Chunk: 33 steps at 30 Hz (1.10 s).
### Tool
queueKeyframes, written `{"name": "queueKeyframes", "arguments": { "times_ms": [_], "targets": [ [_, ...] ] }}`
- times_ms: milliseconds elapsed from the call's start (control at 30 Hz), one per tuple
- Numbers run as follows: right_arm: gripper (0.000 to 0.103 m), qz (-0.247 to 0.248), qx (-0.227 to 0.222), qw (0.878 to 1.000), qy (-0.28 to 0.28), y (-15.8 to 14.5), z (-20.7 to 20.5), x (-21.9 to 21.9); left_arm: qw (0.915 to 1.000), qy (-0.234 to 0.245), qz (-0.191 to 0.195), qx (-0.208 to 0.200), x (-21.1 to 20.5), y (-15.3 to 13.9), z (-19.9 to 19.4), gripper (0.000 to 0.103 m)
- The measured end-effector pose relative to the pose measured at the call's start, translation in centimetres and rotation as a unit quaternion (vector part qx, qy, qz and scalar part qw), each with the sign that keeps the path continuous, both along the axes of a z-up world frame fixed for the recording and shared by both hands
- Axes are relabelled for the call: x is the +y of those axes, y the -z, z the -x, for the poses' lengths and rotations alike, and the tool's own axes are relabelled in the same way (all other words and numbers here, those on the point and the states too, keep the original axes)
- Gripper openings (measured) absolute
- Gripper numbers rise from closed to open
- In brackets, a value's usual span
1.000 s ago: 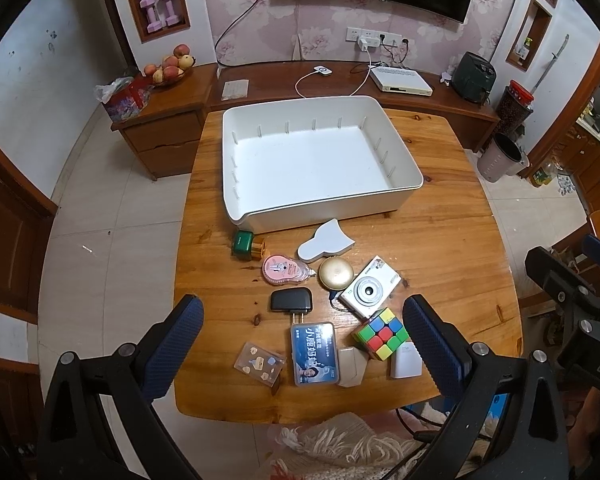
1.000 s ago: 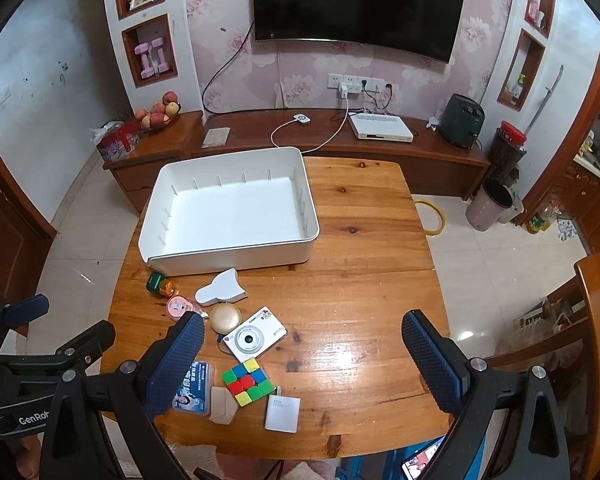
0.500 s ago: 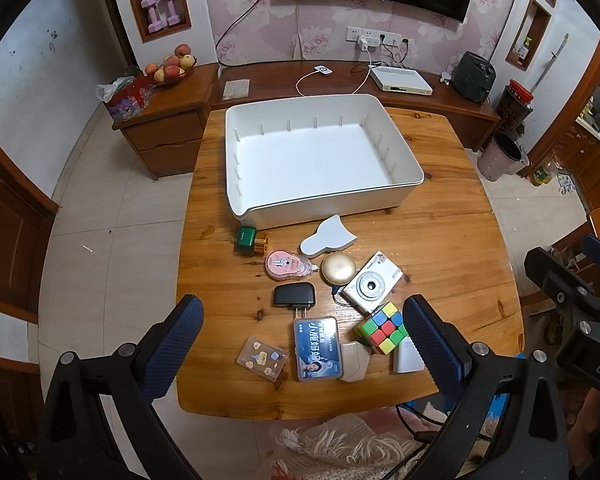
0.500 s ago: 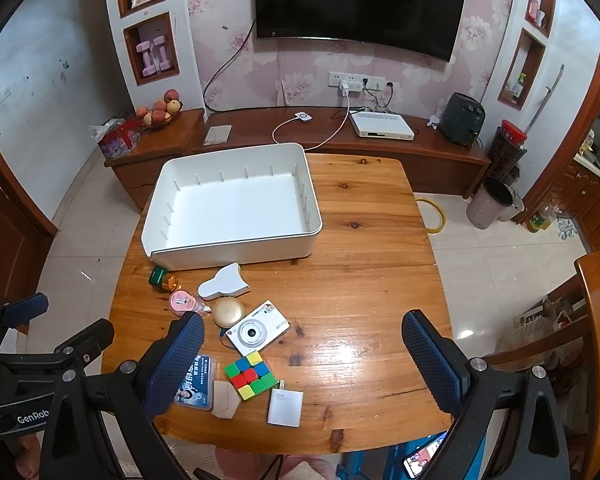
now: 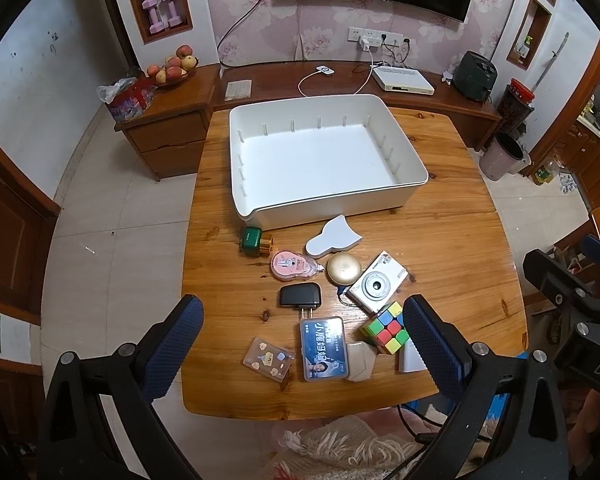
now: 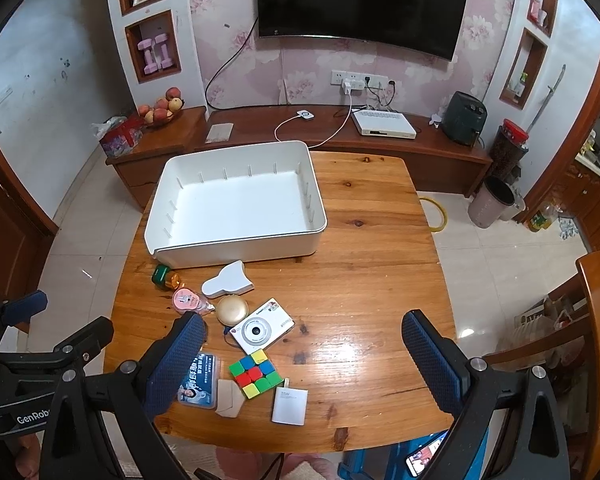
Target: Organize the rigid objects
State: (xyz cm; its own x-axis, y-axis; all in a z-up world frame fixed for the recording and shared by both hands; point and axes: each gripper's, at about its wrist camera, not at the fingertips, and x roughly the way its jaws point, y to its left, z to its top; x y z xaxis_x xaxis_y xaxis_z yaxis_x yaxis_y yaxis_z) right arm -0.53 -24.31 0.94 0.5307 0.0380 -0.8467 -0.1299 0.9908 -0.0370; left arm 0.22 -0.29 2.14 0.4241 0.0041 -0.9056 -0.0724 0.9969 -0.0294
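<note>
**Nothing sorted yet: both grippers wide and empty above the clutter**

Nearest the lens in the left wrist view, the left gripper (image 5: 302, 334) hangs above the near edge of the tabletop (image 5: 452, 240) with its jaws spread wide, grasping nothing and touching nothing. The right gripper (image 6: 304, 354) is likewise fully released and empty, over the lower middle of its own frame.

Between and just beyond the left gripper's fingers lie the waiting things: a small clear box (image 5: 268, 360), a blue card case (image 5: 323, 348), a puzzle cube (image 5: 384, 326) and a white block (image 5: 410, 360) (partly hidden by the gripper's finger). A little farther sit a black plug (image 5: 300, 295), a white camera (image 5: 377, 286), a gold round case (image 5: 343, 269), a pink tape dispenser (image 5: 290, 266), a white curved piece (image 5: 332, 238) and a green bottle (image 5: 254, 237).

Farthest, in the upper middle, the white bin (image 5: 410, 194) holds nothing. By my reading the task has not begun: every item still needs moving into the bin.
</note>
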Motion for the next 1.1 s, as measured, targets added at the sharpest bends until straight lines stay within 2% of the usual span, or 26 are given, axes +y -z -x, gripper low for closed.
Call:
{"name": "queueKeyframes", "arguments": {
  "times_ms": [533, 833, 1100],
  "targets": [
    [0.1, -0.003, 0.011, 1.0, 0.008, 0.7, -0.9, -0.4, 1.0, 0.001, -0.002, 0.002, 1.0, 0.0, 0.5, 0.1],
    [0.1, -0.008, 0.018, 1.0, 0.005, 1.1, -1.0, -0.1, 0.9999, 0.003, -0.005, 0.011, 1.8, 1.2, -0.1, 0.1],
    [0.1, -0.001, 0.017, 1.0, 0.009, 1.6, -1.2, 0.0, 0.9997, -0.015, -0.013, 0.009, 2.4, 1.4, -0.4, 0.1]
  ]
}}
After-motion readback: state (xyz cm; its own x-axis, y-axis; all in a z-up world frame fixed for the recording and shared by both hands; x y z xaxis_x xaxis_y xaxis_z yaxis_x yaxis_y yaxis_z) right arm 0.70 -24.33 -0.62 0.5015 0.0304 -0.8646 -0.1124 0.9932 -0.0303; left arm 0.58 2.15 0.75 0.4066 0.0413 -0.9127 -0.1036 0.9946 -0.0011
